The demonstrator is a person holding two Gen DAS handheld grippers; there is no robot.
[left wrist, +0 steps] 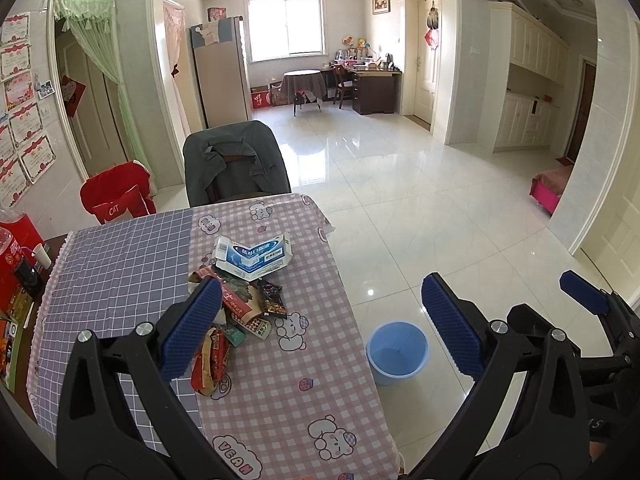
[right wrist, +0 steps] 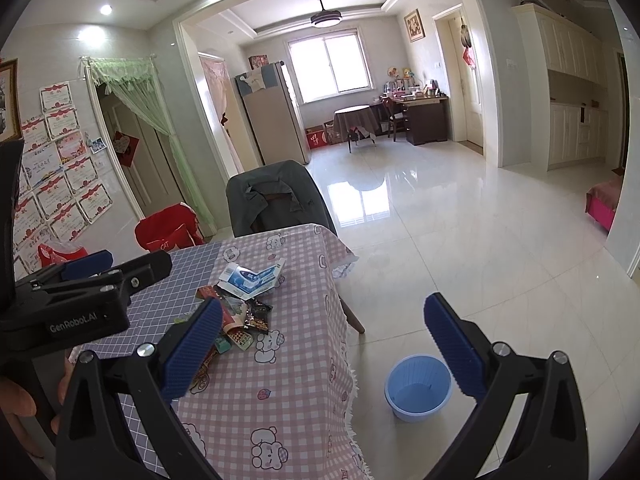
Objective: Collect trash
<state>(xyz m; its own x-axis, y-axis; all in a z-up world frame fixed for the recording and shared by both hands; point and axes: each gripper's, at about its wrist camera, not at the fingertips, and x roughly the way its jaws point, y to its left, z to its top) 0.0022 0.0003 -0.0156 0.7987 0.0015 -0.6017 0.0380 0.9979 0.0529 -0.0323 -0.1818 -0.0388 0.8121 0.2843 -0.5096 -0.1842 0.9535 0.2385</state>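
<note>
A pile of trash lies on the table's checked cloth: a flattened blue-and-white box, dark snack wrappers and a red wrapper. My left gripper hovers open above the table's right edge, its left finger over the pile, holding nothing. On the floor to the right of the table stands a light blue bin, which looks empty. In the right wrist view my right gripper is open and empty, between the pile and the bin.
A chair draped with a grey jacket stands at the table's far end, a red cushioned seat to its left. Red boxes and a cup crowd the table's left edge. Glossy tiled floor stretches right.
</note>
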